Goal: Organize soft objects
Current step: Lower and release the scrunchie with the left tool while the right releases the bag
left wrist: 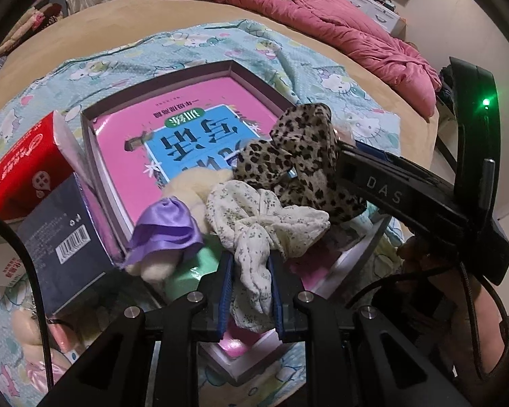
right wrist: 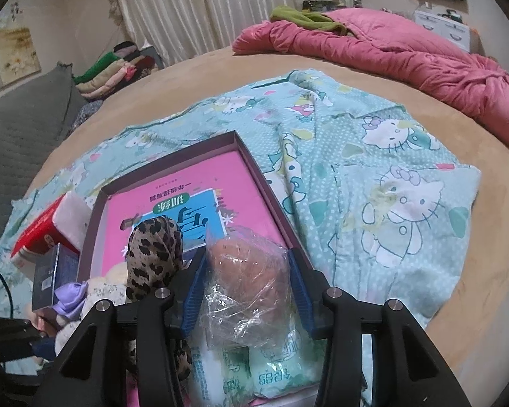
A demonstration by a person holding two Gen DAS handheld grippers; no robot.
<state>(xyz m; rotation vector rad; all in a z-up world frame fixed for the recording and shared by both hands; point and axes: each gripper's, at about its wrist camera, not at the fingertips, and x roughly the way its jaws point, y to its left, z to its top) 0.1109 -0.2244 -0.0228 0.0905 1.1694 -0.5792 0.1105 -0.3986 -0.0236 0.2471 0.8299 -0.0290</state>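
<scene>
Each camera sits on a tool and looks forward and down along its two fingers at the bed (left wrist: 118, 34). The left camera hangs very close over the open box (left wrist: 186, 71) with the pink book (left wrist: 125, 135). The right camera looks from a bit further right. Both see the box, the book, the cat-print sheet (right wrist: 390, 169) and the pink blanket (right wrist: 424, 64) far behind.

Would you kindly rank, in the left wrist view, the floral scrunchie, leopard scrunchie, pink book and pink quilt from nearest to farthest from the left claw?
1. Floral scrunchie: clamped in the left claw.
2. Leopard scrunchie: just beyond, to the right.
3. Pink book: in the box, further ahead.
4. Pink quilt: far across the bed.
</scene>
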